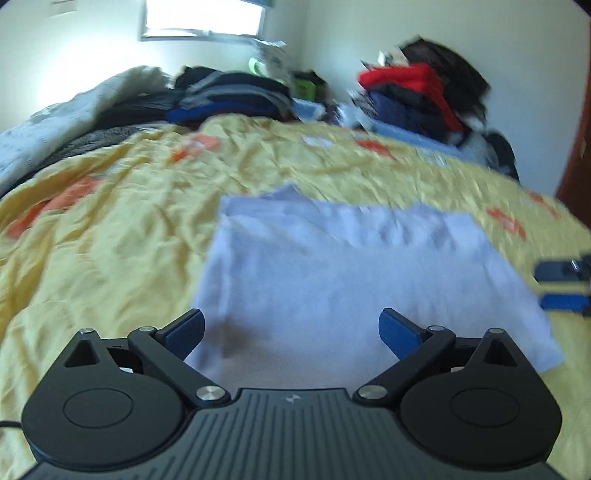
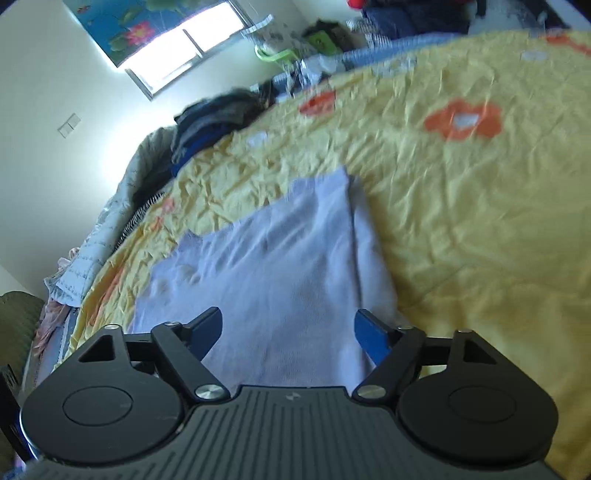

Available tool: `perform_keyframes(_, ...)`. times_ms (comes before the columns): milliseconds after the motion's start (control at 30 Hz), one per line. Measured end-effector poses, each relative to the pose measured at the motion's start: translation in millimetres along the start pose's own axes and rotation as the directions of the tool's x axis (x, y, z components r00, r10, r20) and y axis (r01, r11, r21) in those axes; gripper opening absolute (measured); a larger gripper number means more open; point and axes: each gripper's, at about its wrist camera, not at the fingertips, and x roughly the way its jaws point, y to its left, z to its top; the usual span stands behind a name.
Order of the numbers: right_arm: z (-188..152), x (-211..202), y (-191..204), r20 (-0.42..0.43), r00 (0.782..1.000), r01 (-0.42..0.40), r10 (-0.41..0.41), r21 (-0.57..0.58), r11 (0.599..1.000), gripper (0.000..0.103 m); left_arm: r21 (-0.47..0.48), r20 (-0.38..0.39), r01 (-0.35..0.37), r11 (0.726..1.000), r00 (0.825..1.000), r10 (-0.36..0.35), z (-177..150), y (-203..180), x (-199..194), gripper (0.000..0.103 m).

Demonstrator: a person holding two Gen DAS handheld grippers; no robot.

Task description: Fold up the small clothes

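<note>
On yellow bedspread (image 1: 110,229) folded white garment (image 1: 332,266); left gripper (image 1: 291,332) spread, empty; right gripper (image 2: 288,332) likewise.

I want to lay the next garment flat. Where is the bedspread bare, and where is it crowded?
Bare yellow bedspread lies left of the pale folded cloth, and right of it. The far edge is crowded: a dark folded stack and a red-topped pile.

A home bedroom. Ahead of the tool spreads a crumpled yellow bedspread with orange flowers (image 1: 110,229). Beyond it lie a stack of folded dark clothes (image 1: 236,96) and a heap of red and navy garments (image 1: 413,99). A bright window (image 1: 205,16) sits high on the far white wall (image 1: 74,48).
</note>
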Motion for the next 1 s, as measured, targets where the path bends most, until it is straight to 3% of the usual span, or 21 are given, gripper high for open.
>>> perform_keyframes(67, -1, -14, -1, 0.030, 0.999, 0.031, -0.029, -0.041, 0.999, 0.087, -0.033, 0.005, -0.002, 0.999, 1.000, 0.002, 1, 9, -9, 0.101)
perform_keyframes(167, 1, -23, -19, 0.012, 0.999, 0.051, -0.051, -0.025, 0.998, 0.088, -0.172, -0.051, 0.076, 0.982, 0.995, -0.086, 1, 32, -11, 0.101)
perform_keyframes(267, 3, -17, -47, -0.053, 0.996, 0.080, -0.077, 0.059, 0.995, 0.084, -0.413, -0.123, 0.087, 0.906, 0.981, -0.151, -4, 65, -1, 0.100)
perform_keyframes(367, 2, -10, -55, -0.091, 0.996, 0.011, -0.002, 0.102, 0.995, 0.083, -0.527, -0.116, 0.117, 0.842, 0.971, -0.208, -3, 78, 1, 0.101)
perform_keyframes(467, 0, 0, -52, -0.139, 0.986, -0.069, 0.088, 0.135, 0.988, 0.079, -0.602, -0.112, 0.183, 0.777, 0.944, -0.309, -2, 80, 7, 0.101)
perform_keyframes(500, 0, 2, -50, -0.138, 0.985, -0.089, 0.107, 0.134, 0.987, 0.074, -0.623, -0.115, 0.189, 0.759, 0.938, -0.328, -3, 80, 11, 0.097)
perform_keyframes(533, -1, 6, -48, -0.149, 0.981, -0.102, 0.122, 0.139, 0.985, 0.059, -0.630, -0.114, 0.186, 0.754, 0.938, -0.327, -4, 79, 13, 0.090)
perform_keyframes(567, -2, 9, -47, -0.161, 0.979, -0.104, 0.126, 0.137, 0.985, 0.049, -0.621, -0.120, 0.162, 0.766, 0.947, -0.298, -4, 78, 14, 0.064)
perform_keyframes(600, -2, 12, -47, -0.169, 0.979, -0.090, 0.111, 0.127, 0.988, 0.024, -0.606, -0.149, 0.114, 0.787, 0.956, -0.253, -3, 77, 17, 0.029)
perform_keyframes(633, -1, 16, -47, -0.190, 0.978, -0.066, 0.088, 0.121, 0.990, 0.011, -0.590, -0.180, 0.068, 0.804, 0.960, -0.214, -2, 77, 19, 0.018)
perform_keyframes(667, -2, 17, -50, -0.188, 0.978, -0.070, 0.095, 0.134, 0.988, 0.012, -0.585, -0.193, 0.058, 0.809, 0.959, -0.208, -1, 79, 22, 0.012)
perform_keyframes(733, -2, 15, -54, -0.189, 0.976, -0.079, 0.110, 0.164, 0.983, 0.011, -0.575, -0.208, 0.057, 0.816, 0.955, -0.213, 0, 82, 22, 0.009)
perform_keyframes(867, 0, 4, -60, -0.189, 0.978, -0.062, 0.093, 0.166, 0.984, 0.009, -0.436, -0.218, 0.044, 0.899, 0.964, -0.153, 3, 69, 21, 0.007)
perform_keyframes(900, -2, 6, -62, -0.199, 0.977, -0.048, 0.081, 0.165, 0.985, 0.004, -0.398, -0.208, 0.043, 0.916, 0.969, -0.136, 3, 64, 21, 0.007)
perform_keyframes(1000, -4, 7, -60, -0.185, 0.980, -0.046, 0.074, 0.152, 0.987, 0.007, -0.332, -0.197, 0.033, 0.943, 0.975, -0.103, 3, 56, 20, 0.009)
